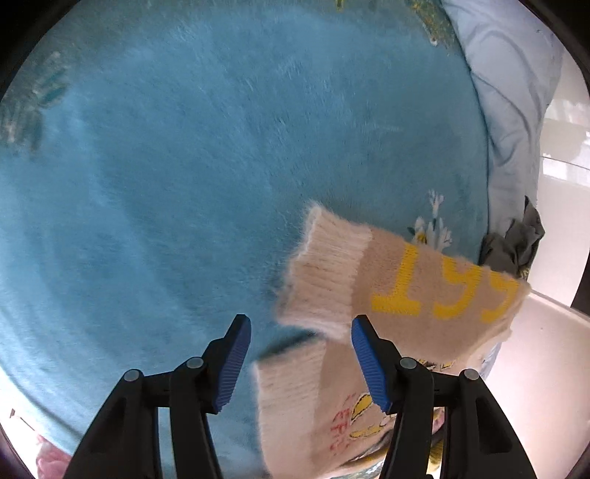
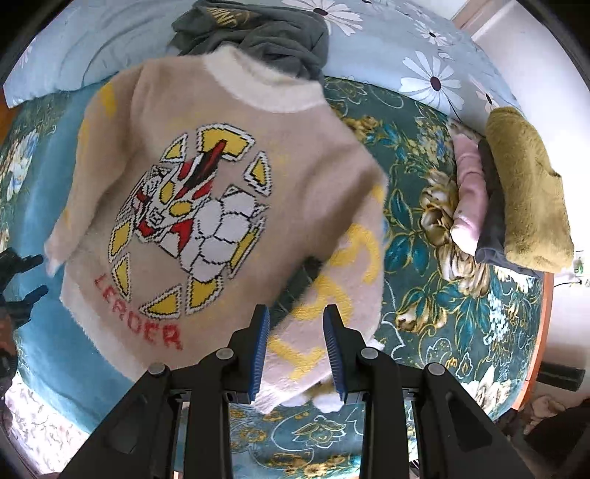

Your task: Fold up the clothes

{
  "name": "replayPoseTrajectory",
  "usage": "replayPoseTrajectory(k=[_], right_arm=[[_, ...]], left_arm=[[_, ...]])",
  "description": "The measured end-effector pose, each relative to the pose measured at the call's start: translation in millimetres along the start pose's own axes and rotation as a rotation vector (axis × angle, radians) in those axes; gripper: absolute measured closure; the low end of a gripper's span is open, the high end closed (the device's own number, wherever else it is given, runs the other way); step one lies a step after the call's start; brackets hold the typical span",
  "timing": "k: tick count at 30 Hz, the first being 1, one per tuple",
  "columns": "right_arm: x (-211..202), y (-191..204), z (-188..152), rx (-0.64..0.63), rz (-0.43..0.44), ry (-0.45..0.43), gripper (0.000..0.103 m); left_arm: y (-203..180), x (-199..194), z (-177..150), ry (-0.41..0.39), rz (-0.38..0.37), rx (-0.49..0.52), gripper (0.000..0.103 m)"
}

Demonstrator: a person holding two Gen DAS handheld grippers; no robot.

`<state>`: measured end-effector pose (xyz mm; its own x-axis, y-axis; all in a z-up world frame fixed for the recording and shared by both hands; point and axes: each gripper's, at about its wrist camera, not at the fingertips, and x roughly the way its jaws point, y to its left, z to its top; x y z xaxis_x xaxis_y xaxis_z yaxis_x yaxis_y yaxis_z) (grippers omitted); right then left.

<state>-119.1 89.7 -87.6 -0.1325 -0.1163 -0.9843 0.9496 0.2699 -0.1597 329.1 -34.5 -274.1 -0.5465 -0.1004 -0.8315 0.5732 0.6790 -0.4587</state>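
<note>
Blurred sweater cuff (image 1: 324, 265)

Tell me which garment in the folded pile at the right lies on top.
The mustard-yellow fleece lies on top. Under it is a dark grey piece, and a pink one is lowest, against the floral blanket.

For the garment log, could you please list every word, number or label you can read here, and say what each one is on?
"LEADER": red knit letters low on the front of the beige sweater, under the robot picture.
"19": large yellow digits on the sweater sleeve; further digits run out of sight.
Yellow print on the grey garment: too crumpled to read.
Red marks near the sweater's hem in the left wrist view: too blurred to read.
</note>
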Motion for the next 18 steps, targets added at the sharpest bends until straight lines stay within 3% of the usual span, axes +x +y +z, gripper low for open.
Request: replayPoseTrajectory(k=[6, 8, 9, 13, 18], right_arm=[[-14, 29, 13, -0.085, 0.0, -0.039, 0.072], [-16, 37, 14, -0.108, 0.003, -0.046, 0.072], [-17, 40, 14, -0.117, 0.004, -0.047, 0.072], [-18, 43, 13, -0.127, 0.004, -0.042, 0.072], [-15, 38, 12, -0.109, 0.013, -0.039, 0.072]], left_arm=[[-1, 19, -1, -0.001, 0.038, -0.054, 0.046], [-4, 19, -1, -0.01, 0.046, -0.052, 0.066], [-5, 19, 0, -0.015, 0.049, -0.051, 0.081], [-13, 7, 1, -0.053, 0.026, -0.015, 0.094], [-31, -30, 16, -0.173, -0.01, 0.062, 0.095]])
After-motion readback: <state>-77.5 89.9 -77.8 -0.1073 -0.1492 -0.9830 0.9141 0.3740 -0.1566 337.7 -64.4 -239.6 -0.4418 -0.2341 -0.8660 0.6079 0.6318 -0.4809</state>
